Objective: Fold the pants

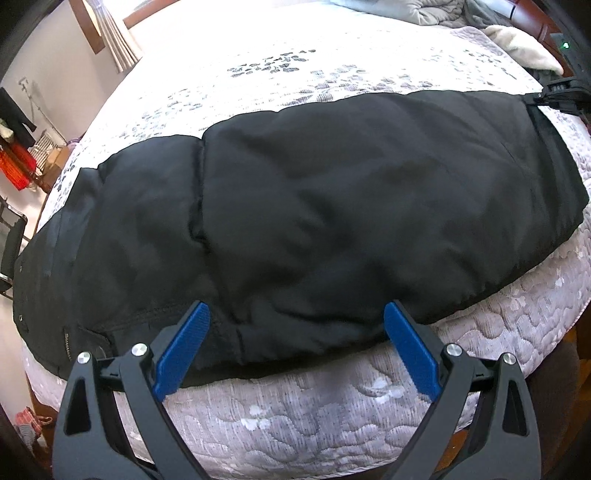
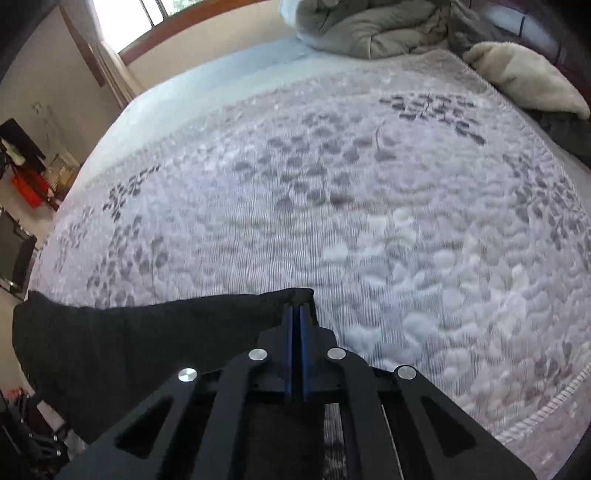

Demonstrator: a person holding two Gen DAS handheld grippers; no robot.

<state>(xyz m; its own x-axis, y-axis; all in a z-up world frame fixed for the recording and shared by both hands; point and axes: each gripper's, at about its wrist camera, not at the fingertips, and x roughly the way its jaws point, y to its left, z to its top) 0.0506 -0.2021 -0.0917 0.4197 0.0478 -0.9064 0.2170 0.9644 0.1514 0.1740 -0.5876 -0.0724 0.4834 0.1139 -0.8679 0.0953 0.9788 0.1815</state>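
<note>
Black pants [image 1: 314,206] lie flat across the near edge of the bed [image 1: 332,413], stretched lengthwise, waistband with rivet and pocket at one end, hems at the other. Right gripper [image 2: 295,310] sits at the hem corner of the pants, blue pads pressed together with black cloth pinched between them. Left gripper [image 1: 297,328] hangs over the pants' near edge toward the waist, jaws spread wide, nothing between the pads.

No containers discernible.

The pants rest on a pale quilted bedspread with a grey leaf pattern. Beyond the pants, a crumpled grey duvet [image 2: 369,29] and a cream fleece blanket [image 2: 524,77] lie by the dark headboard. Curtained window [image 2: 140,18] beyond the far side.
</note>
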